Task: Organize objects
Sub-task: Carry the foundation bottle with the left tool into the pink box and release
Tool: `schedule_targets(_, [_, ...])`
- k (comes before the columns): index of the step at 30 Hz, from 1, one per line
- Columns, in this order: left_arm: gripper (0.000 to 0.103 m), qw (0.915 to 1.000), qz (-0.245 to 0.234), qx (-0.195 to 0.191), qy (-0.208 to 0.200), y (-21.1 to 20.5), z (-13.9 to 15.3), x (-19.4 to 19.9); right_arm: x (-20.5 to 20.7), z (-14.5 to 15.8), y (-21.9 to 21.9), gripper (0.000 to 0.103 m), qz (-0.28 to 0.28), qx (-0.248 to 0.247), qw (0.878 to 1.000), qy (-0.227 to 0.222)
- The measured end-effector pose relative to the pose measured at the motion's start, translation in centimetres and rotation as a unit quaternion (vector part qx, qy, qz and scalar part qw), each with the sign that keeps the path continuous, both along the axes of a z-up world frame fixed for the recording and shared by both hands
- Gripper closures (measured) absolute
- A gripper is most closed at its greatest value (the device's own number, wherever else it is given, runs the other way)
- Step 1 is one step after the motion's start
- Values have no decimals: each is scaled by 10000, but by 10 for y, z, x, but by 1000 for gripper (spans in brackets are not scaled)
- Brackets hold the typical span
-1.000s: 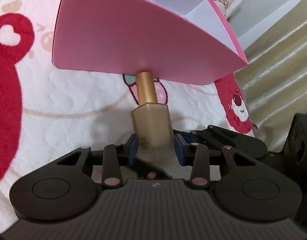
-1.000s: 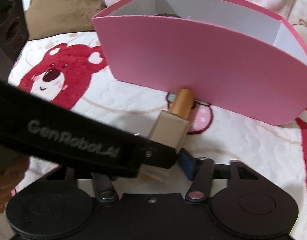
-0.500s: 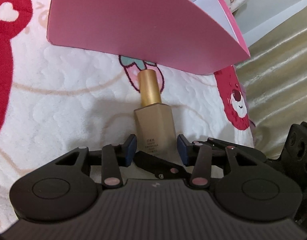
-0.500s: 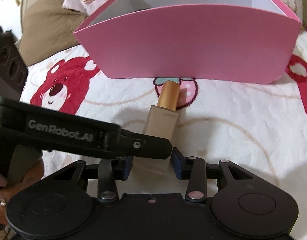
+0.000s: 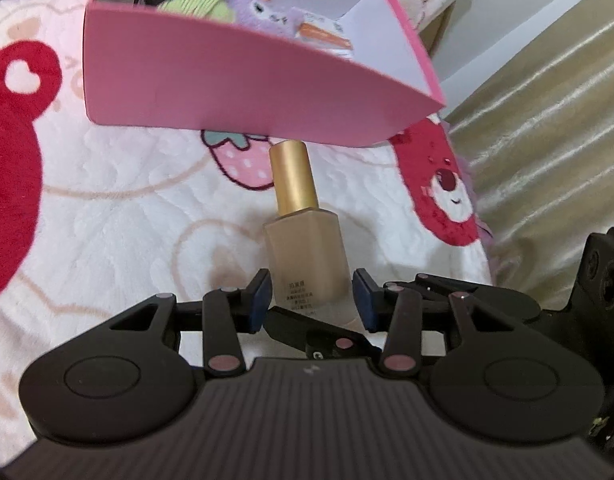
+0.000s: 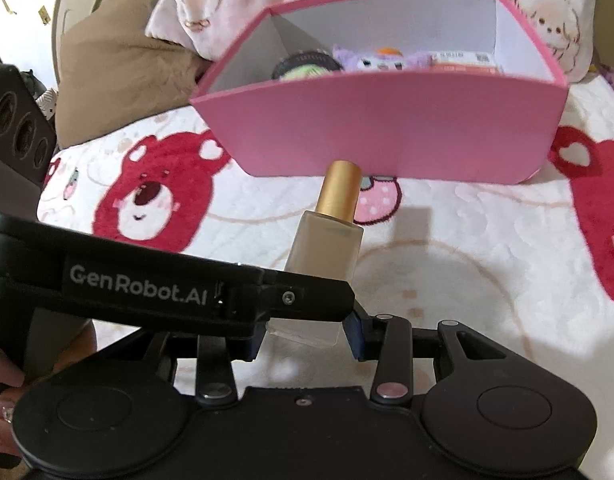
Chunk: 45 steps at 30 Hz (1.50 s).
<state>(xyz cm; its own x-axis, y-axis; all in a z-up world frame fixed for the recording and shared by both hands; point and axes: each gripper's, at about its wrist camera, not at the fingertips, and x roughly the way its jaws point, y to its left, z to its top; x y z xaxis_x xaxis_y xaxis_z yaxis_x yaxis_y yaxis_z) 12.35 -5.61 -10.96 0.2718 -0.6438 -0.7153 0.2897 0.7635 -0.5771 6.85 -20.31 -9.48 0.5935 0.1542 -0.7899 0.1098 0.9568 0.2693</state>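
A beige foundation bottle with a gold cap (image 5: 303,248) is held above the blanket, cap pointing at the pink box (image 5: 243,92). My left gripper (image 5: 310,300) stands around its base with small gaps at both blue pads. My right gripper (image 6: 305,336) is shut on the bottle's base (image 6: 327,248); the left gripper's finger crosses in front of it. The pink box (image 6: 387,136) holds a black round case, a green item, a purple plush owl and an orange-white packet.
A white blanket with red bears and strawberries (image 5: 107,208) covers the bed. A brown pillow (image 6: 119,76) and a pink patterned pillow lie behind the box. A beige curtain (image 5: 547,140) hangs at the right. A hand shows at the lower left of the right wrist view.
The left jaws have opened off the bottle while the right gripper closed on it. Both grippers have backed away and risen, so the box's inside now shows.
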Motion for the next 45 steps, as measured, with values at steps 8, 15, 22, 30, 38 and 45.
schedule_targets(8, [61,9987,-347,238,-287,2,61,-21,-16,53,8,57,117,10,9998,-165])
schedule_targets(15, [61,9976,-208,169,-634,7,106,-20,-9,98,13,57,399,-390,9974,-465])
schedule_targets(22, [61,9953,-117,130,-952,7,144,2,16,135,2,57,573,-603,9948,-584])
schedule_targets(30, [61,9942,-36,66,-1076,-8,170,53,60,162,-20,57,730,-992,9898,-716])
schedule_targets(38, [61,9951,52,166,-977,-38,160,111,113,152,-64,58,663,-832,9924,-619])
schedule_targets(45, [61,9986,-4,144,-502,-60,116,160,152,110,-100,59,468,-557,9971,-212])
